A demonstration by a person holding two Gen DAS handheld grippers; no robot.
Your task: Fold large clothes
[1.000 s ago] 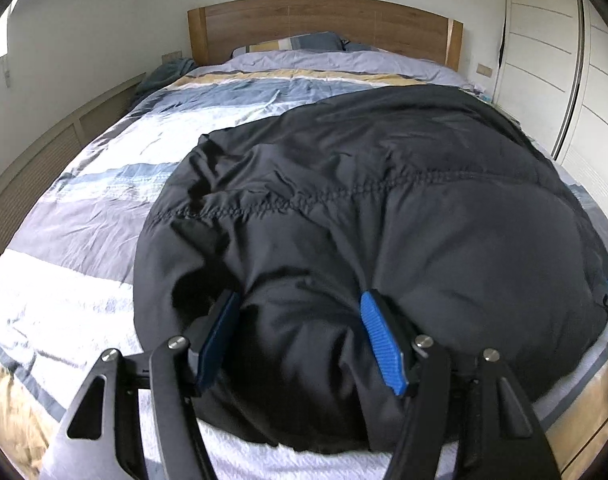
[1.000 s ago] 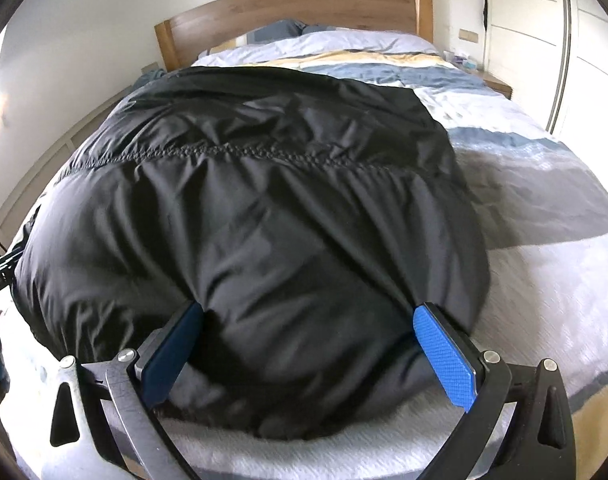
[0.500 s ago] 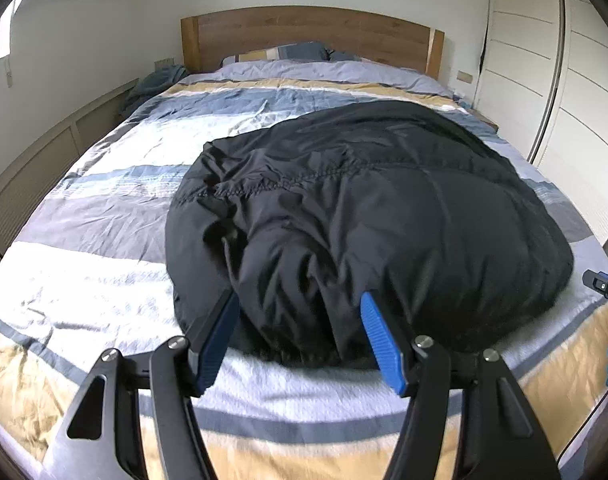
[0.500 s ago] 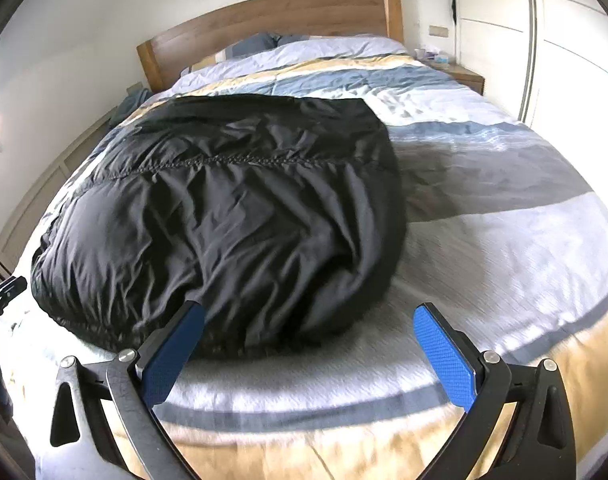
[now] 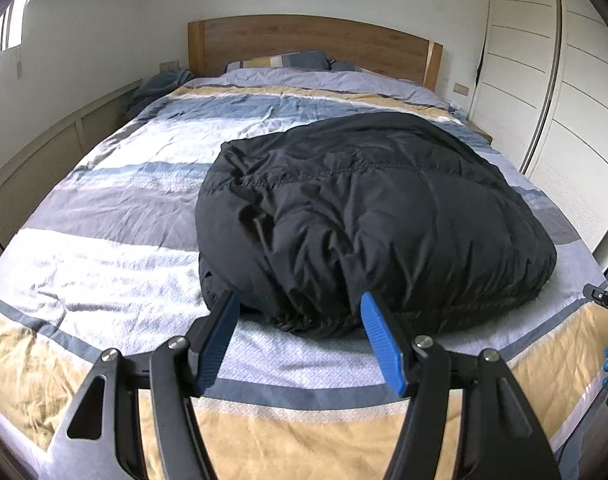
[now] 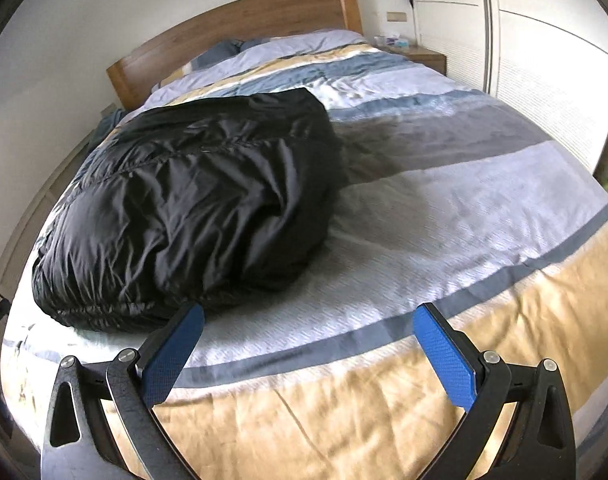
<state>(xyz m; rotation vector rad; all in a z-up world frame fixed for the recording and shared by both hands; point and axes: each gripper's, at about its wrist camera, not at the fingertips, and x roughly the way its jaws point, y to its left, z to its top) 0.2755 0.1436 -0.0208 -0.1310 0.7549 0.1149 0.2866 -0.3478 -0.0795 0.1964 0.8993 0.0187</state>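
Note:
A black puffy jacket (image 5: 364, 216) lies folded into a thick bundle on the striped bed (image 5: 104, 264); the same jacket (image 6: 200, 208) fills the left half of the right wrist view. My left gripper (image 5: 300, 308) is open, its blue pads just short of the jacket's near edge, with nothing between them. My right gripper (image 6: 308, 316) is open wide above the bedcover, to the right of the jacket's near corner and clear of it.
A wooden headboard (image 5: 312, 44) and pillows (image 5: 284, 60) stand at the far end. White wardrobe doors (image 5: 564, 92) run along the right side. A low panelled wall (image 5: 36, 168) borders the bed's left. A nightstand (image 6: 420, 56) sits beside the headboard.
Both grippers have drawn back from the jacket toward the foot of the bed and risen a little. The jacket was between their open fingers a second ago and now lies free ahead of them.

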